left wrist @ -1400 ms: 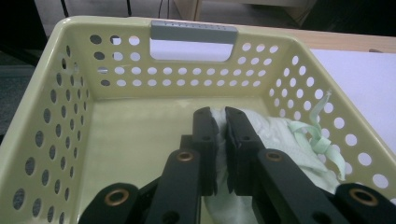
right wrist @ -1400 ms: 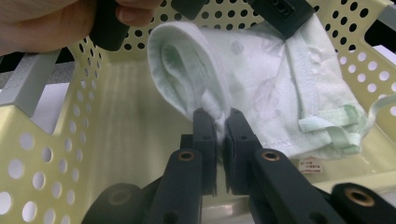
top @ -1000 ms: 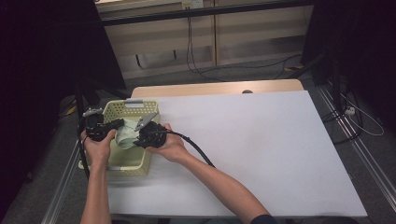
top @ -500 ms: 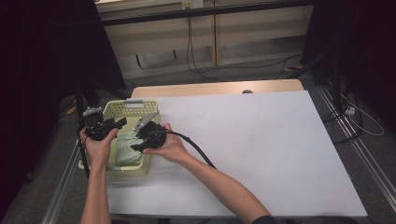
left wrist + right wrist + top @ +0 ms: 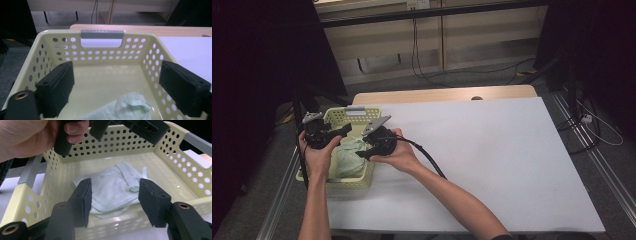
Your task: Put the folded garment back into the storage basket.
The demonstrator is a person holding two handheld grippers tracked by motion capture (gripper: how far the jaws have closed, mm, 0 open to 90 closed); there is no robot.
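A pale yellow perforated basket (image 5: 354, 112) stands at the table's left edge. A folded pale green cloth (image 5: 348, 155) lies loose on its floor. My left gripper (image 5: 341, 131) hovers over the basket's left side. Its jaws have just been opening and stand wide, with nothing between the pads (image 5: 116, 67); the cloth (image 5: 125, 107) lies below them. My right gripper (image 5: 367, 149) is above the basket's right rim and points in at the cloth (image 5: 110, 195). Its jaws have also just been opening, and they stand apart (image 5: 115, 185) above the cloth without touching it.
The basket has a grey handle (image 5: 102, 33) on its far wall. The white table top (image 5: 492, 150) stretches to the right of the basket. A black cable (image 5: 427, 157) trails from the right gripper along the forearm. Dark floor and cables lie beyond the table's far edge.
Both pairs of jaws have spread apart over the basket. The hands have hardly shifted, and the cloth lies loose on the basket floor.
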